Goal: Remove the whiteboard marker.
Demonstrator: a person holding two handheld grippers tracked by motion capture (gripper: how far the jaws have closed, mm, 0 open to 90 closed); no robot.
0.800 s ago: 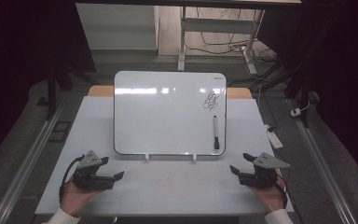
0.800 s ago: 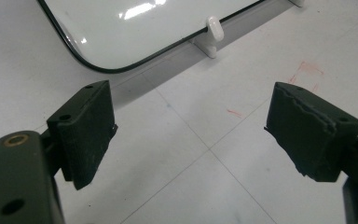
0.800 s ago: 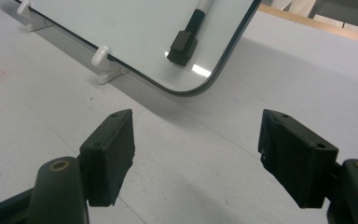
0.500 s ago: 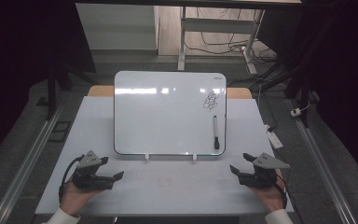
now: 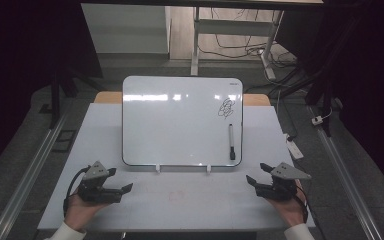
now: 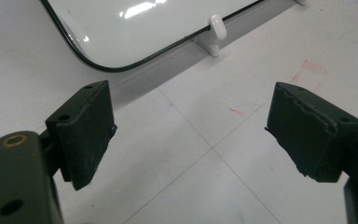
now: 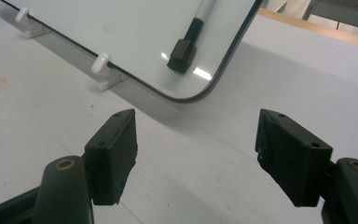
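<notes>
The white counter (image 5: 180, 200) carries everything, and the whiteboard (image 5: 180, 125) is the landmark on it: it leans back on two small white clips (image 5: 157, 168) at its near edge, likely so that its face tilts toward the person for writing or wiping. A black scribble (image 5: 225, 108) sits near the whiteboard's upper right corner. Below the scribble, a marker (image 5: 231, 141) clings to the board's face close to its right edge, cap end downward, presumably held there by a magnet, though that cannot be confirmed.

The left tongs (image 5: 111, 191) rest on the counter in front of the whiteboard's lower left corner, jaws wide apart and holding nothing. The right tongs (image 5: 258, 176) rest in front of the lower right corner, also spread wide and empty, the nearer of the two to the marker. Both appear to be waiting, with no reach begun.

In the right gripper view the marker (image 7: 189, 44) is cut off above its black cap. Faint red marks (image 6: 310, 72) stain the counter before the whiteboard; their shape is hard to read.
</notes>
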